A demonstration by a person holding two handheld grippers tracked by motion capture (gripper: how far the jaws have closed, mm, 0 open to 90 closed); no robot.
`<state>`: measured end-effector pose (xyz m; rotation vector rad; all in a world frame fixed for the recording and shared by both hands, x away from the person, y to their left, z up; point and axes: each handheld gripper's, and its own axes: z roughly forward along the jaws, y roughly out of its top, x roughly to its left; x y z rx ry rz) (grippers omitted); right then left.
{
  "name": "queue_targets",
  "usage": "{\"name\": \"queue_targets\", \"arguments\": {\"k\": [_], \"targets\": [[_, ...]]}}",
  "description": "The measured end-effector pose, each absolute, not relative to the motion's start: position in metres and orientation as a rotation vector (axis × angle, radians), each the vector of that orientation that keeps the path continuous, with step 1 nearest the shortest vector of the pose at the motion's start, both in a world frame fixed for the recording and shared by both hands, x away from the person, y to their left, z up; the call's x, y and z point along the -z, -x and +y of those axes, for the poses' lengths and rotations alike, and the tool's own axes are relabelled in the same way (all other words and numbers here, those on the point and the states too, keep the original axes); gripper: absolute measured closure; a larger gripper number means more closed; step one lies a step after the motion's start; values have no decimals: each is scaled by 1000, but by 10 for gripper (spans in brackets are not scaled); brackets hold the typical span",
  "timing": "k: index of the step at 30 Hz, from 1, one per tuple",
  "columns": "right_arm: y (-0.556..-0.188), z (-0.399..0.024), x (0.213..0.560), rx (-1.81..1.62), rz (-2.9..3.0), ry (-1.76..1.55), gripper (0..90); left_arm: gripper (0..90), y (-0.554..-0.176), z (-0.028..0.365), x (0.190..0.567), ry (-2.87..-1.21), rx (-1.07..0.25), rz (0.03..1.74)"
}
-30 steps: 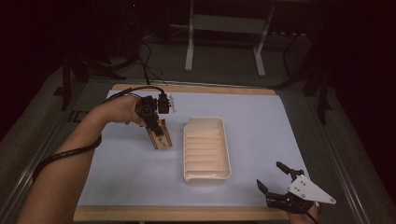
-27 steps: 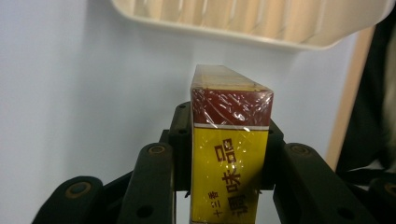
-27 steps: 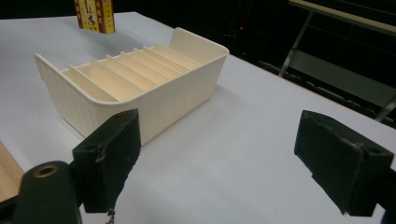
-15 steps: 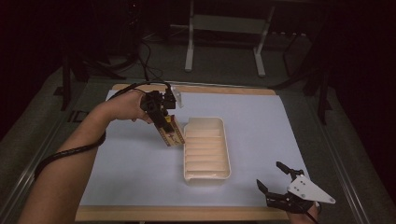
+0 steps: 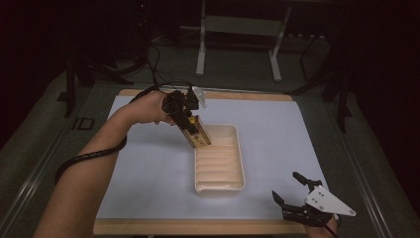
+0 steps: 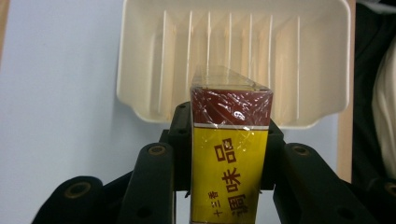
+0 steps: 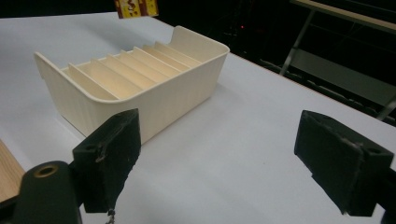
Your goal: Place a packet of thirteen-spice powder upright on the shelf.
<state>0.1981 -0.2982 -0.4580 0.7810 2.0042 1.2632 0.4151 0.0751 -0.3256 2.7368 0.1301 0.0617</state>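
Observation:
A yellow and dark red seasoning box wrapped in clear film is clamped between the black jaws of my left gripper. The box hangs tilted in the air over the far left corner of a cream slotted tray. In the left gripper view the tray, with its several dividers, lies just beyond the box. My right gripper rests near the table's front right corner, jaws wide apart and with nothing between them. It faces the tray, and the box's bottom edge shows at the top.
A pale blue mat covers the wooden table. A black cable trails from the left gripper along the forearm. Dark stands and a metal frame stand on the floor beyond the far edge.
My left gripper has carried the box up and to the right, from the mat beside the tray to above the tray's far left corner. The right gripper has stayed put.

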Motion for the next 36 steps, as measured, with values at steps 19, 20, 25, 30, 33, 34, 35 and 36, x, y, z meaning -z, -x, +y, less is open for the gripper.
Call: {"name": "queue_targets", "arguments": {"k": [19, 20, 25, 30, 33, 34, 35, 36], "targets": [[-199, -298, 459, -1259, 2023, -777, 150, 682, -443, 68, 351, -2633, -134, 67], [-199, -298, 459, -1261, 2025, -776, 150, 682, -445, 66, 353, -2634, -134, 67], [-199, -298, 459, -1268, 2024, -781, 150, 682, -449, 61, 355, -2646, -145, 50], [-199, -298, 459, -1266, 2026, -778, 150, 683, -454, 54, 353, -2654, -162, 27], [-199, -298, 459, -1265, 2027, -778, 150, 683, -456, 51, 354, -2666, -169, 12], [-199, -298, 459, -1265, 2027, -778, 150, 683, -457, 50, 355, -2669, -180, 7], [-199, -298, 459, -1264, 2028, -778, 150, 682, -458, 49, 355, -2675, -177, 5], [-199, -298, 459, -1264, 2029, -778, 150, 682, -458, 48, 357, -2680, -179, -6]]}}
